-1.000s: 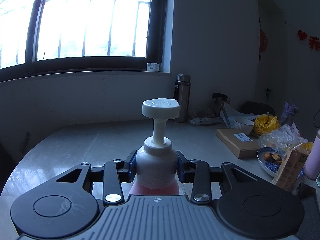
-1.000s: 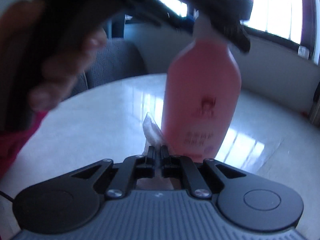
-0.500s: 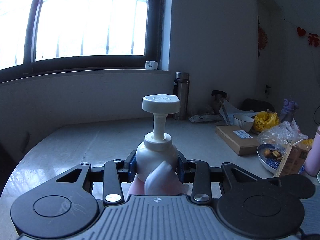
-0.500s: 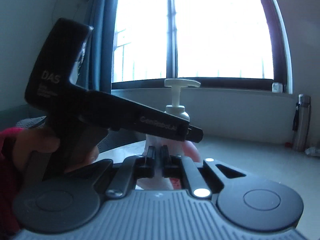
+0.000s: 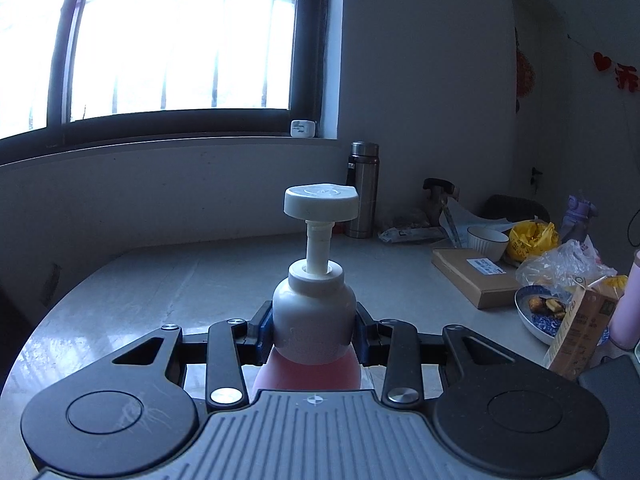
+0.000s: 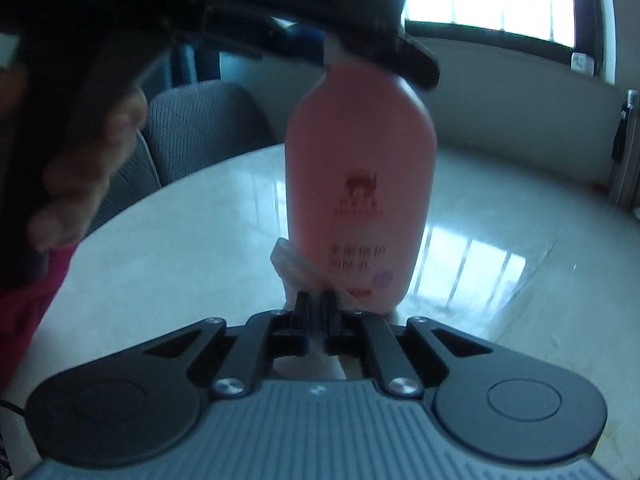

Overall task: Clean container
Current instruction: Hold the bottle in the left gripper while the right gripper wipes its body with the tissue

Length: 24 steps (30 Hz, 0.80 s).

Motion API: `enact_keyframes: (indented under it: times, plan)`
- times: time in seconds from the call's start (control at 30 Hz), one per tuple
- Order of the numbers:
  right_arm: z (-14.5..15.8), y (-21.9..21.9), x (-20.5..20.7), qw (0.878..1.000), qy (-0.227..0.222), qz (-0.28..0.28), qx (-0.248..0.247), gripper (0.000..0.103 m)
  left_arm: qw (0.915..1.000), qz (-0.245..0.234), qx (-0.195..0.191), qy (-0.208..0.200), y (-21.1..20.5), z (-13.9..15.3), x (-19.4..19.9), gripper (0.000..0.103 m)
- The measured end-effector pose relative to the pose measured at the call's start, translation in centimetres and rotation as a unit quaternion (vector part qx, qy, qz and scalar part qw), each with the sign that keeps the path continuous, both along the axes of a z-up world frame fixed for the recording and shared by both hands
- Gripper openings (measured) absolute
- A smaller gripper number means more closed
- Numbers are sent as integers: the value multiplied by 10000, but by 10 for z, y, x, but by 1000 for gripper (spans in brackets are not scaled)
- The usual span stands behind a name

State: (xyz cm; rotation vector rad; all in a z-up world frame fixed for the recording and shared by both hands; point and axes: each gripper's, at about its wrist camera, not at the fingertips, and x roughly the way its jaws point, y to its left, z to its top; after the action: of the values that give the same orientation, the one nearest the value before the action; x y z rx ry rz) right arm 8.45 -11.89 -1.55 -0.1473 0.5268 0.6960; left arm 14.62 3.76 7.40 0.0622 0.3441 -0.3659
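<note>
- My left gripper (image 5: 314,330) is clamped on the white shoulder of the pink pump bottle (image 5: 314,320), one pad on each side, just under the collar; the pump head (image 5: 321,202) stands upright above the jaws.
- My right gripper (image 6: 315,312) has its jaws almost fully closed, pinching a crumpled white wipe (image 6: 298,266). The wipe sticks out ahead of the jaws and lies against the lower front of the bottle, beside the printed label; the view is blurred, so I cannot tell how firmly it presses.
- From the right wrist view the bottle hangs ahead of and above those jaws. It looks lifted clear of the table, though the base is hidden behind the wipe.
- Handling, as I judge it: smooth plastic, probably stiff at the shoulder and more yielding in the pink body. It looks well filled, so moderately heavy and liable to swing under a high grip. The slick wall could slip if wet.
- The shoulder is the sensible hold: it leaves the body free for wiping. I'd avoid the pump stem, which looks thin.
- The table (image 6: 500,280) is glossy pale stone, reflecting the window bars.
- Beyond the left jaws, well apart: a steel flask (image 5: 363,190), a cardboard box (image 5: 478,276), a white bowl (image 5: 486,238) and a blue-patterned dish (image 5: 536,322) with food. A grey chair (image 6: 192,128) sits behind the table.
</note>
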Motion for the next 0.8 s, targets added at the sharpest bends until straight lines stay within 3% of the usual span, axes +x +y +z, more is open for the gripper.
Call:
enact_keyframes:
  times: [0.1, 0.3, 0.43, 0.53, 0.63, 0.7, 0.8]
  plan:
    - [10, -13, 12, 9994, -216, -2, 271, 6, 10000, -6, -10, -8, 1, -1, -1, 39]
    - [32, -44, -8, 9893, -894, -116, 1145, 6, 10000, -16, -49, -36, 0, -2, -1, 38]
    - [41, -58, -16, 9820, -1168, -318, 1449, 6, 10000, -34, -34, -47, -3, -3, -1, 38]
    - [40, -59, -9, 9848, -887, -304, 1465, 6, 10000, -41, -34, -53, -4, -4, -1, 38]
    - [29, -51, -2, 9917, -661, -248, 1075, 6, 10000, -28, -47, -48, -4, -4, -2, 38]
    - [44, -37, 6, 9953, -462, -225, 816, 6, 10000, -22, -66, -40, -4, -4, -2, 38]
    - [37, -27, 12, 9982, -131, -246, 522, 6, 10000, 3, -83, -33, -3, -4, 0, 38]
